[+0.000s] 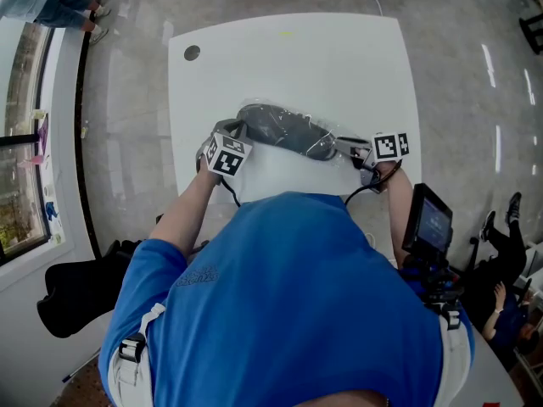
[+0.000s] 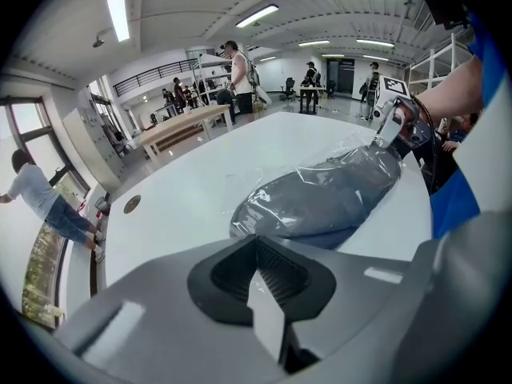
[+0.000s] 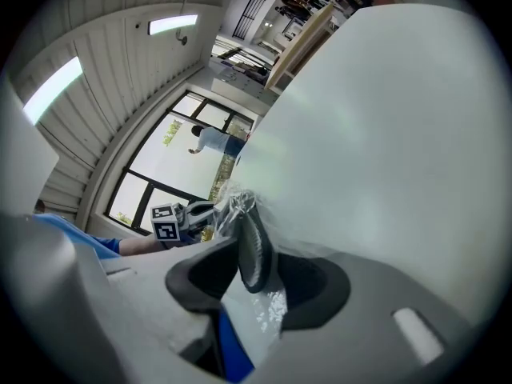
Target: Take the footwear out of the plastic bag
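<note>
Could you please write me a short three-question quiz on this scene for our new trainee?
1. True or false: the dark grey shoe lies outside the clear plastic bag.
2. Which gripper's jaws are closed on the bag? A the left gripper; B the right gripper.
3. Fill in: the bag rests on a white ____.
Key: 1 false; 2 A; 3 table.

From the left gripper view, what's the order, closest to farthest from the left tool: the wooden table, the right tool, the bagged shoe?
1. The bagged shoe, lying right in front on the white table.
2. The right tool, at the shoe's far end, upper right.
3. The wooden table, far back across the room, upper left.
</note>
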`<state>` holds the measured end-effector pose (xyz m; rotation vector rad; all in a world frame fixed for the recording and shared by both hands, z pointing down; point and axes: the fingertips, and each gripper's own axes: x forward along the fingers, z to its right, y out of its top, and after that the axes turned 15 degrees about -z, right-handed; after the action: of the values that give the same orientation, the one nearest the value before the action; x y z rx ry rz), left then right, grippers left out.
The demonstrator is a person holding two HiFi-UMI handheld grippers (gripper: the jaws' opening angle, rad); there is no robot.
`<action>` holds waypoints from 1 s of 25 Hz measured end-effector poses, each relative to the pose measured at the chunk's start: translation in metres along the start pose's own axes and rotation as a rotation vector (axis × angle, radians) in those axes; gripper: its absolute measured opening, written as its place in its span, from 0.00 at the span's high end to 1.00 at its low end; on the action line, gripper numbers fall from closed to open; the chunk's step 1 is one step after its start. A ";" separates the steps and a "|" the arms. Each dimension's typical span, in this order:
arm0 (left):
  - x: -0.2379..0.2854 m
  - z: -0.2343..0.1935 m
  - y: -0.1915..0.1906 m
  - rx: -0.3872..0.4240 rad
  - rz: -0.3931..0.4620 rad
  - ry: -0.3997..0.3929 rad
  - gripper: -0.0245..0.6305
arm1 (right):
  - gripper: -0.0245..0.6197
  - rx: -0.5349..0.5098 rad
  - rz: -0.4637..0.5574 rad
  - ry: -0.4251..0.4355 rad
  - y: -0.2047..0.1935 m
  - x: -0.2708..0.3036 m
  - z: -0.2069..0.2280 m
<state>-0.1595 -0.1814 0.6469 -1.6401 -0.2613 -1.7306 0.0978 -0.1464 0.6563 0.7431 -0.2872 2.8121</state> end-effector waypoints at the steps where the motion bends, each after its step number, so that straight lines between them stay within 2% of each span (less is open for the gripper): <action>1: 0.000 0.001 -0.001 0.001 -0.001 0.002 0.95 | 0.71 -0.009 -0.015 -0.012 -0.002 0.001 0.001; 3: 0.001 0.001 -0.002 0.000 -0.004 0.003 0.95 | 0.65 -0.027 -0.031 0.002 -0.004 0.002 -0.002; 7: 0.001 0.001 -0.002 -0.001 -0.003 -0.004 0.95 | 0.64 -0.030 -0.013 0.129 -0.001 -0.003 -0.019; 9: 0.001 0.001 -0.002 -0.002 -0.001 -0.004 0.95 | 0.64 -0.045 -0.040 0.109 -0.004 -0.001 -0.018; 13: 0.000 0.002 -0.001 0.000 -0.001 -0.006 0.95 | 0.64 -0.060 -0.082 0.013 -0.006 0.004 -0.008; 19: -0.001 0.003 0.001 -0.003 0.000 -0.008 0.95 | 0.64 -0.088 -0.130 0.041 -0.007 0.015 -0.018; 23: -0.003 0.003 0.002 -0.009 0.000 -0.008 0.95 | 0.65 -0.113 -0.177 0.028 -0.005 0.025 -0.025; 24: -0.003 0.004 0.002 -0.011 0.002 -0.008 0.95 | 0.68 -0.123 -0.187 0.012 -0.005 0.028 -0.025; 25: -0.003 0.005 0.002 -0.012 0.004 -0.009 0.95 | 0.76 -0.134 -0.194 -0.005 -0.006 0.029 -0.023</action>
<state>-0.1550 -0.1789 0.6446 -1.6561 -0.2517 -1.7257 0.0638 -0.1307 0.6517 0.7075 -0.3794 2.5811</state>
